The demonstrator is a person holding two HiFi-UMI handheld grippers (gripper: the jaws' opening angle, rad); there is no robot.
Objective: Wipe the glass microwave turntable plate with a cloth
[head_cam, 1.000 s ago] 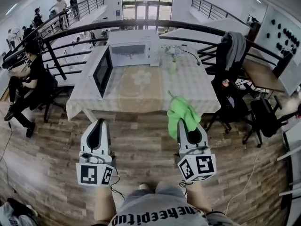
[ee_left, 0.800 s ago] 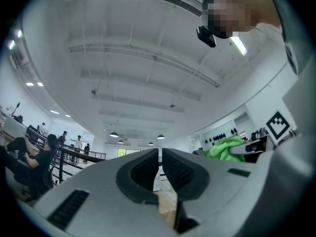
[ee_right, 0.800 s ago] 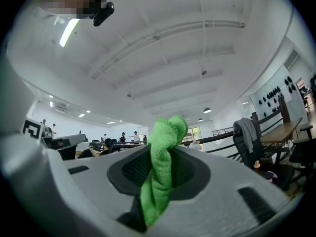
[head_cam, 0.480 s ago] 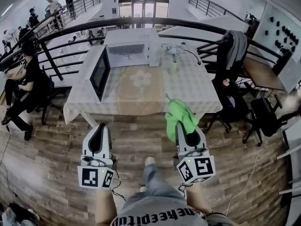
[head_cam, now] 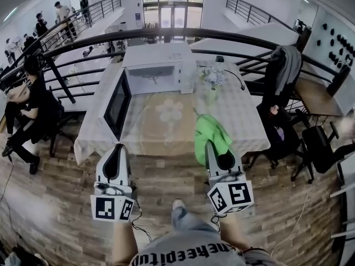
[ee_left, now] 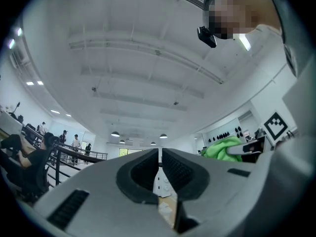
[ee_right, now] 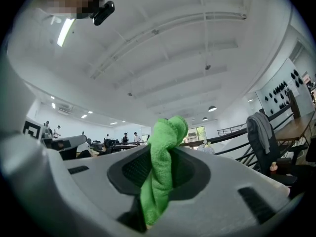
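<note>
A white microwave (head_cam: 153, 70) stands at the far side of a table with a pale cloth (head_cam: 233, 118), its door (head_cam: 117, 105) swung open to the left. The glass turntable plate does not show in any view. My right gripper (head_cam: 215, 148) is shut on a green cloth (head_cam: 209, 133), which bunches up between and above the jaws in the right gripper view, green cloth (ee_right: 160, 169). My left gripper (head_cam: 117, 148) hangs in front of the table's near edge, jaws together with nothing between them, left gripper (ee_left: 160, 157). Both grippers are short of the table, over the wooden floor.
A vase of flowers (head_cam: 211, 81) stands to the right of the microwave. A black railing (head_cam: 83, 40) runs behind the table. A person sits at the left (head_cam: 36, 101). Chairs with a hung jacket (head_cam: 280, 62) and a black chair (head_cam: 319, 146) stand at the right.
The table and microwave have come nearer and lower in the head view as the person steps forward. Both grippers keep their pose, the right still shut on the cloth.
</note>
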